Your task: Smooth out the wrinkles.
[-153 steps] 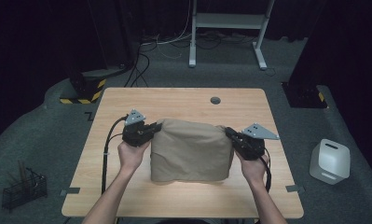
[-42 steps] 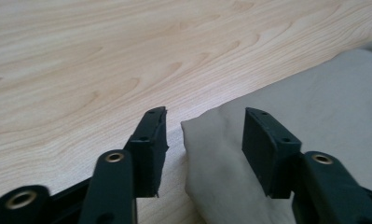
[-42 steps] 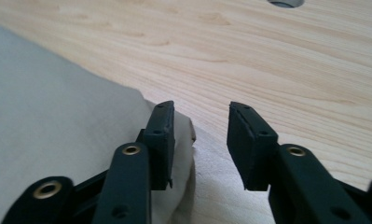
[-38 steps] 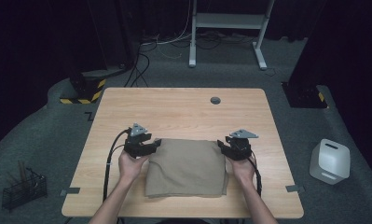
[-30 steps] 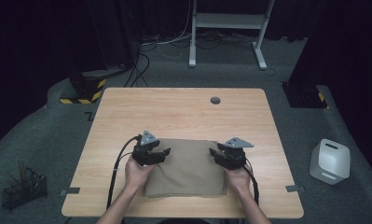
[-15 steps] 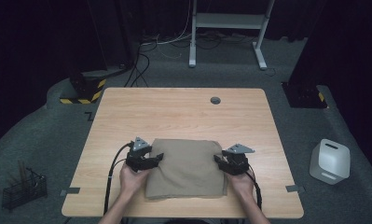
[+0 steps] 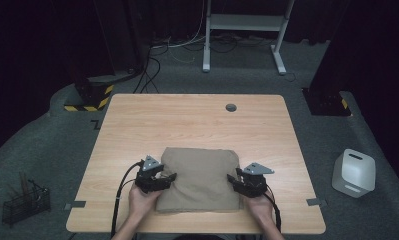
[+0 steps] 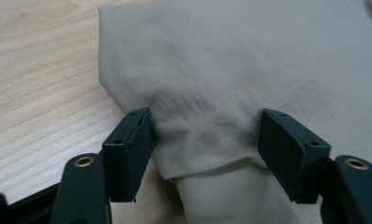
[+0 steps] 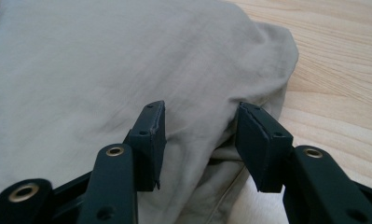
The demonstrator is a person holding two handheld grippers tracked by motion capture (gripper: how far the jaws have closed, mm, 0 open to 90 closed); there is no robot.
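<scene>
Folded tan cloth [image 7: 199, 179] lies squared at the near middle of the table [image 7: 197, 117], left gripper [image 7: 163, 179] and right gripper [image 7: 237, 183] both spread around its side edges, unclamped; a further fold appears outstanding.

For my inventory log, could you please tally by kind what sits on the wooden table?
Folded beige cloth: 1
Black two-jaw tool: 2, left, right
Small round dark grommet: 1
Total: 4
</scene>
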